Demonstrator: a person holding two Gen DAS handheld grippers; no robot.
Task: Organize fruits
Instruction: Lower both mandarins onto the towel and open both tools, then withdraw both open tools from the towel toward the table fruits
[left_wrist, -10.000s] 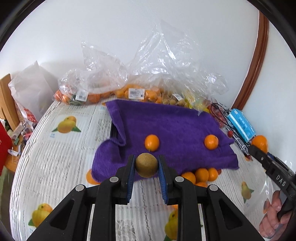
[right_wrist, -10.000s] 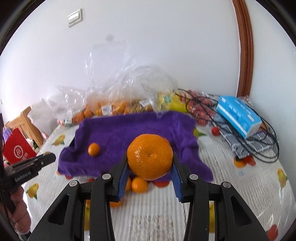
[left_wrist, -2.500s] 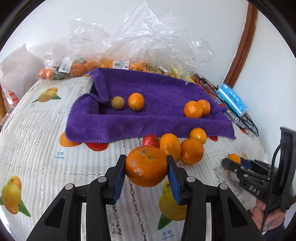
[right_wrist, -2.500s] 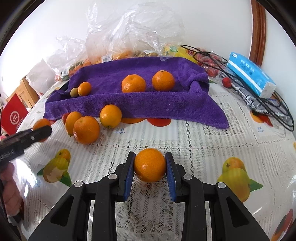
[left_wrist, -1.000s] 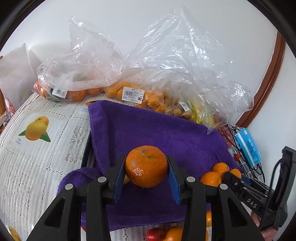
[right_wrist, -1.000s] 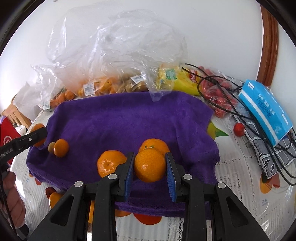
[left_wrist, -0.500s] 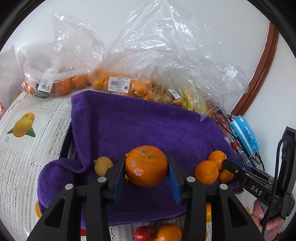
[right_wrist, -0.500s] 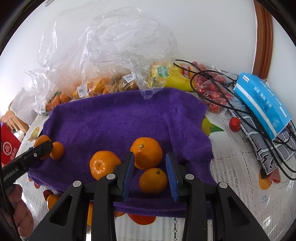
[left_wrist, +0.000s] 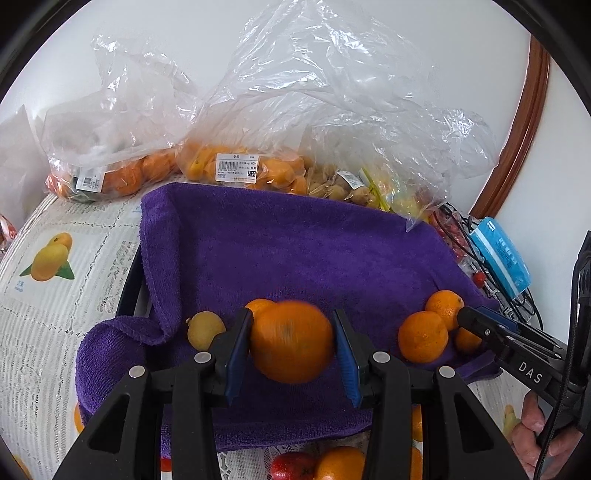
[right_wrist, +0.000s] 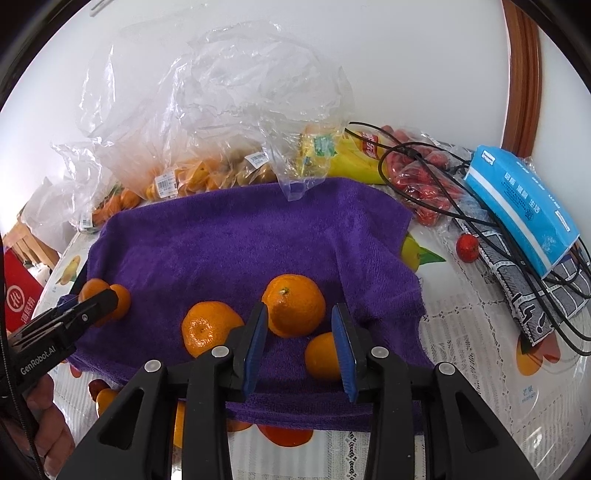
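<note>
My left tool (left_wrist: 292, 345) spread around a blurry orange (left_wrist: 291, 341); my right tool (right_wrist: 298, 341) spread, oranges just ahead.

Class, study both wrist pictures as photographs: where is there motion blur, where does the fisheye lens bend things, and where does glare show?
Left wrist view: the orange between the left gripper's fingers is smeared by motion, while the purple towel stays sharp. Right wrist view: everything is crisp, including the right gripper; the wooden door frame bows from lens distortion. Both views: the plastic bags carry white glare, and dark corners ring the image circle.
</note>
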